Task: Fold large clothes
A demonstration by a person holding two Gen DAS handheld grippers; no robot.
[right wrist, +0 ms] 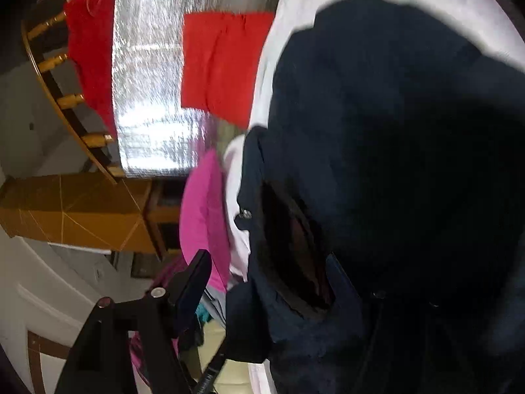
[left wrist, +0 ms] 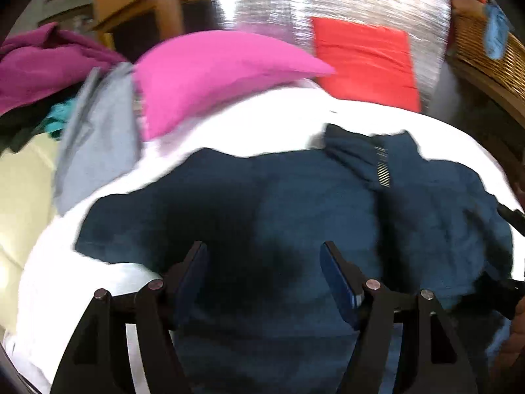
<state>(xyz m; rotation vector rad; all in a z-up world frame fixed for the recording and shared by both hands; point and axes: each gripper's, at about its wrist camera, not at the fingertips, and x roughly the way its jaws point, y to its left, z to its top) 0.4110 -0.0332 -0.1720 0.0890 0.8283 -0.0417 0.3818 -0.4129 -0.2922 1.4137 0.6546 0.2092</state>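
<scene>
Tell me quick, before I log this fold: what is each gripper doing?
Left gripper: open, empty, above the navy garment.
Right gripper: jaws apart; navy garment drapes over one finger, grip cannot be told.

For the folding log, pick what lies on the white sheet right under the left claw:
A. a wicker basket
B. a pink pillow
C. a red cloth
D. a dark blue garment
D: the dark blue garment is spread on the white sheet beneath the open left claw.

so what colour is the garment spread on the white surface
Dark navy blue garment, clearest in the left wrist view.
</scene>
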